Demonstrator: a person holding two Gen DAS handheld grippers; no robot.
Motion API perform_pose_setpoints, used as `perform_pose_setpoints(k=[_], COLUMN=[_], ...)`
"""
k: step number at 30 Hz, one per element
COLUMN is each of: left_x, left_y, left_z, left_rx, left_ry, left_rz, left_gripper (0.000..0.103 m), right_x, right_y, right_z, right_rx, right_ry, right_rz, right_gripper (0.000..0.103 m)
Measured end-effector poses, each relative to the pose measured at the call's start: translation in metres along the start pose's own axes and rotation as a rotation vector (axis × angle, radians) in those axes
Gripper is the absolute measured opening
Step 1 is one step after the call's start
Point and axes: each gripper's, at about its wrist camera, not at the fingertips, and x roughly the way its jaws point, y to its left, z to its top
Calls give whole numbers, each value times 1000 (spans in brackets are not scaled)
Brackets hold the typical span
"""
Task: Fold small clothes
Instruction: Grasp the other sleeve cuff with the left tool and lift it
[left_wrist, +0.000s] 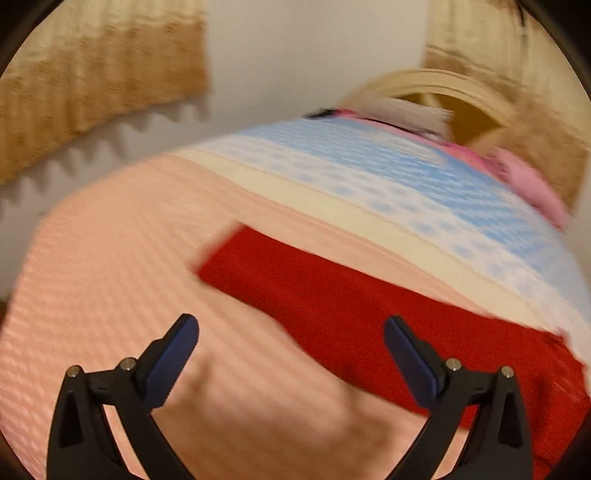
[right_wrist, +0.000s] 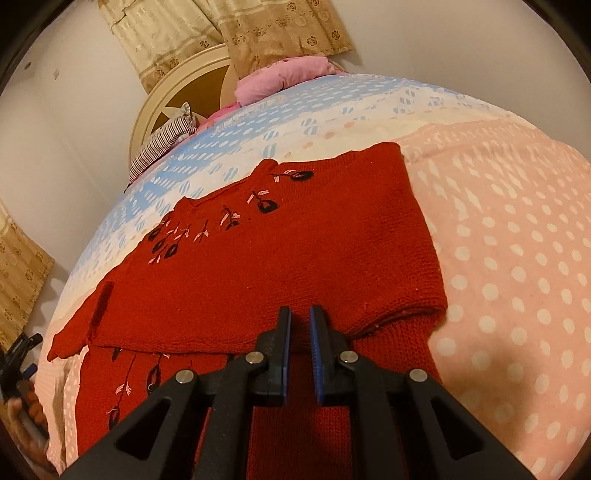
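Note:
A red knitted sweater (right_wrist: 295, 251) with black and pink embroidered flowers lies partly folded on the bed, its upper layer doubled over the lower part. My right gripper (right_wrist: 300, 314) hovers at the folded edge, its jaws nearly closed with a narrow gap, holding nothing that I can see. In the blurred left wrist view the sweater (left_wrist: 369, 314) lies ahead and to the right. My left gripper (left_wrist: 291, 325) is wide open and empty above the pink bedspread, just left of the sweater. It also shows at the left edge of the right wrist view (right_wrist: 18, 354).
The bed has a pink dotted cover (right_wrist: 517, 258) and a blue-and-white dotted cover (right_wrist: 258, 122). A pink pillow (right_wrist: 288, 74) and a striped cloth (right_wrist: 166, 140) lie by the cream headboard (right_wrist: 177, 88). Curtains (right_wrist: 258, 33) hang on the wall.

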Motion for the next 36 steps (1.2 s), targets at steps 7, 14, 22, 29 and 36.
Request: perform_pose_setpoints(k=[7, 14, 22, 29, 36], left_x=[55, 82, 89, 37, -56], left_y=[40, 35, 24, -31, -136], left_z=[19, 20, 24, 40, 6], left_rx=[-189, -250, -198, -56, 215], left_ry=[82, 139, 130, -9, -127], left_rz=[-52, -81, -90, -188, -400], left_gripper=[88, 53, 12, 10, 10], right_x=[0, 1, 1, 1, 1], right_y=[0, -1, 0, 0, 0], right_z=[0, -1, -1, -1, 0], right_rx=[0, -5, -6, -5, 3], right_ry=[0, 1, 1, 0, -1], right_rz=[-1, -6, -11, -10, -4], right_gripper=[10, 10, 10, 10, 10])
